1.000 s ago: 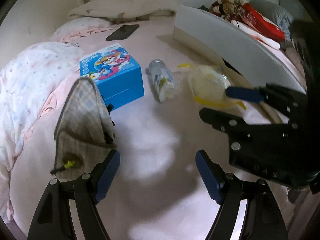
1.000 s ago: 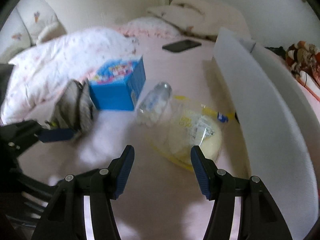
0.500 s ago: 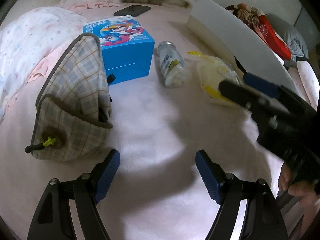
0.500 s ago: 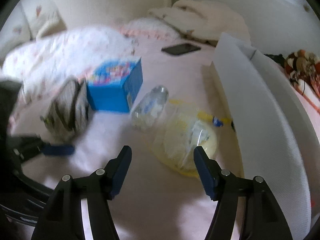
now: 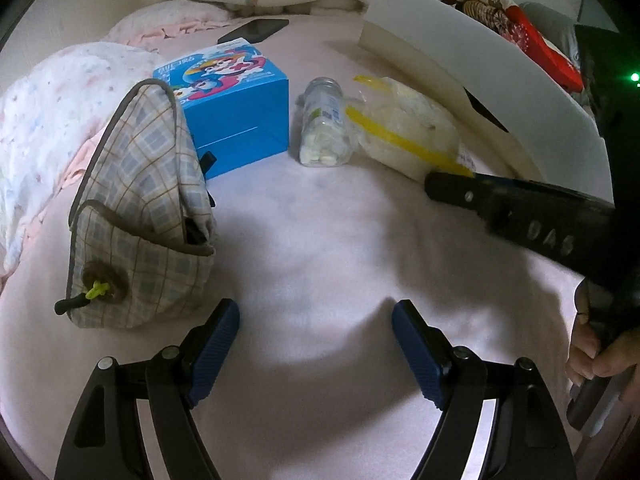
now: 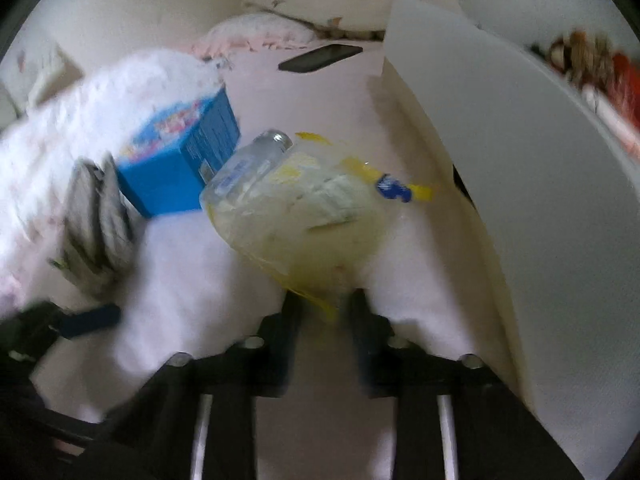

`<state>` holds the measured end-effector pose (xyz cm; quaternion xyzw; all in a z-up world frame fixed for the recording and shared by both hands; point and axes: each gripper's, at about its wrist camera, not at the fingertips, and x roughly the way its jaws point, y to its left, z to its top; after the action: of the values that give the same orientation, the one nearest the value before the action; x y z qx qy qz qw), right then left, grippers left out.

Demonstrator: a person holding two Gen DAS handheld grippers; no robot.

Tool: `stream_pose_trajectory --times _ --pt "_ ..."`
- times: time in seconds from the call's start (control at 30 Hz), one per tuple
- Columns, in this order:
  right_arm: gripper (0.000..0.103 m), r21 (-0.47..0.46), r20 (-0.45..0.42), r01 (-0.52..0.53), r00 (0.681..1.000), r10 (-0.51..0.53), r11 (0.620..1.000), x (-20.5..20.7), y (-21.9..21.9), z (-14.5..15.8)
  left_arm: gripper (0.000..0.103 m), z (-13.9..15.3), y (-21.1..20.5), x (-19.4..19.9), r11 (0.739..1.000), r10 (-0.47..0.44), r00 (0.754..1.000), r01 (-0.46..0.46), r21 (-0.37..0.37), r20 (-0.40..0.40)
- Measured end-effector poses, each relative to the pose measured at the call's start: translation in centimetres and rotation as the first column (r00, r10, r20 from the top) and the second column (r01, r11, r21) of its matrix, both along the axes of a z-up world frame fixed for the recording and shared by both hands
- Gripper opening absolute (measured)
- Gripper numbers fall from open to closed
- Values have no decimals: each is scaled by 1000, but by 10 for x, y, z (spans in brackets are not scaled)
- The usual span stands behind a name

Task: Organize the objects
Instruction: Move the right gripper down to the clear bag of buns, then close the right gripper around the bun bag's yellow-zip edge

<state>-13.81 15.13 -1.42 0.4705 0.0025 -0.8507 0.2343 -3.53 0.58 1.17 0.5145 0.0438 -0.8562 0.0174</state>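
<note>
On the pink bed lie a plaid pouch [image 5: 136,208], a blue cartoon box [image 5: 236,112], a clear bottle of white tablets [image 5: 324,128] and a clear plastic bag with yellow edging [image 5: 404,132]. My left gripper [image 5: 316,332] hovers open over bare sheet, right of the pouch. My right gripper [image 6: 324,308] is at the bag [image 6: 304,208]. Its jaws are closing, with the bag's near edge between them. The right wrist view is blurred. In the left wrist view the right gripper [image 5: 434,184] shows edge-on, its tip at the bag's near corner.
A white board [image 5: 480,80] stands along the right side of the bed. A dark phone [image 5: 256,30] lies near the pillows at the far end. A flowered quilt [image 5: 36,120] is bunched at the left. A hand [image 5: 600,352] holds the right gripper's handle.
My right gripper has moved forward onto the bag and its jaws have narrowed from wide apart to close around the bag's edge. The left gripper stays open.
</note>
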Motion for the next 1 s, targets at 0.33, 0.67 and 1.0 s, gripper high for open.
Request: stream_pose_trajectory --times 0.33,0.67,1.0 --pt "17 -118 -54 17 998 -23 993 2 -2 22 79 0 -1 -4 1000 12 1000 -12 17 -7" --pt "71 -77 -218 -97 973 78 992 2 -30 36 84 -3 0 0 1000 -11 999 11 20 -31" --pt "72 -64 54 -73 996 76 995 -50 -18 8 91 -10 -12 -5 997 68 988 -64 34 -140"
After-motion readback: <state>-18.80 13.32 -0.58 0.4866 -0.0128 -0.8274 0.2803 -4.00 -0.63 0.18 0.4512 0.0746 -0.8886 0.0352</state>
